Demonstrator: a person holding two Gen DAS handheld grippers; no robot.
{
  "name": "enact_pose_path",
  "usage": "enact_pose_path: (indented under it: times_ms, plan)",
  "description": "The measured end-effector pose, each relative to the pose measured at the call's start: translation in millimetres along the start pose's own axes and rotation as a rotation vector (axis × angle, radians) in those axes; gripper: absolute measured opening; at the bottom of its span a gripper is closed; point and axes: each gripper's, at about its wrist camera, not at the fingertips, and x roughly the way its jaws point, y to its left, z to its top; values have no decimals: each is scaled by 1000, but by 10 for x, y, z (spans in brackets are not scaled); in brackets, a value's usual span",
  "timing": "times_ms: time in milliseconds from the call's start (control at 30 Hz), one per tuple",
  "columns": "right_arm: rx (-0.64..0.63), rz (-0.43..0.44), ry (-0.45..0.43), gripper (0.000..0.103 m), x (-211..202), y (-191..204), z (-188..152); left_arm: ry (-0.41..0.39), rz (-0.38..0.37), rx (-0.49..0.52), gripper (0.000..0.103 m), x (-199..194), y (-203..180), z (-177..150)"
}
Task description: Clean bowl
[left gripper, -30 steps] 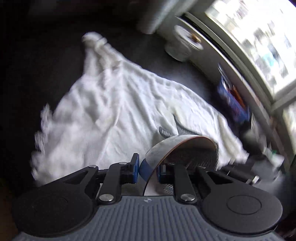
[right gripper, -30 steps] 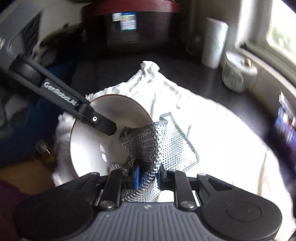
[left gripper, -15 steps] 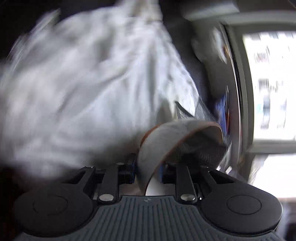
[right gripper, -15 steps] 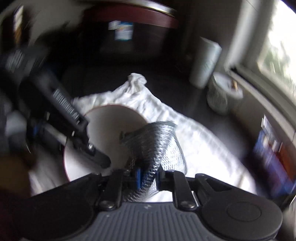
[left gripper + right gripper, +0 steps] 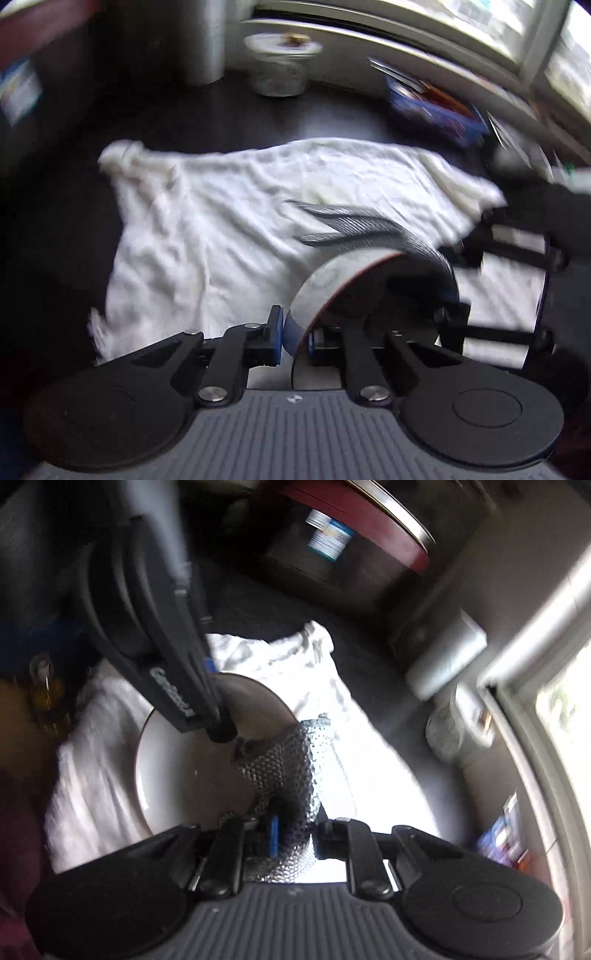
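My left gripper (image 5: 293,338) is shut on the rim of a white bowl (image 5: 325,280) with a brown edge, held tilted above a white towel (image 5: 221,221). My right gripper (image 5: 293,832) is shut on a silver chainmail scrubber (image 5: 291,771), which presses into the bowl's inside (image 5: 188,775) near its right rim. In the left wrist view the scrubber (image 5: 354,225) sticks out over the bowl's far rim, with the right gripper's dark body behind it. In the right wrist view the left gripper's finger (image 5: 177,698) reaches down onto the bowl's top rim.
The towel (image 5: 92,760) lies on a dark counter (image 5: 332,110). A paper towel roll (image 5: 205,44), a glass jar (image 5: 282,62) and a blue box (image 5: 436,107) stand along the window sill side. A dark red-lidded appliance (image 5: 343,535) stands at the back.
Both views swung and blurred as the bowl was turned in my left gripper. The scrubber slid across the bowl's inside towards its right rim. Both grips held.
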Motion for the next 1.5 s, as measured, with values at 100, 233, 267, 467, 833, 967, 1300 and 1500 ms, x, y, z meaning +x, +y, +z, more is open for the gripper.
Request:
enact_pose_path:
  times_ms: [100, 233, 267, 467, 833, 967, 1300, 1500]
  plan:
    - [120, 46, 5, 18, -14, -43, -29, 11, -44, -170, 12, 37, 211, -46]
    - [321, 140, 15, 18, 25, -160, -110, 18, -123, -357, 13, 124, 445, -158]
    - [378, 170, 17, 18, 40, -199, -140, 25, -150, -414, 14, 151, 510, -197]
    - [616, 256, 8, 18, 98, -359, -272, 108, -399, -796, 13, 436, 800, -500]
    - [261, 5, -5, 19, -70, -101, -83, 76, -192, -348, 13, 300, 325, -137]
    - [91, -53, -21, 15, -150, 53, -13, 11, -46, -76, 14, 69, 90, 31]
    - [-11, -33, -14, 17, -90, 130, 2, 10, -86, -206, 11, 26, 303, -23]
    - [268, 108, 19, 18, 22, -71, -94, 86, -203, -493, 11, 181, 609, -314]
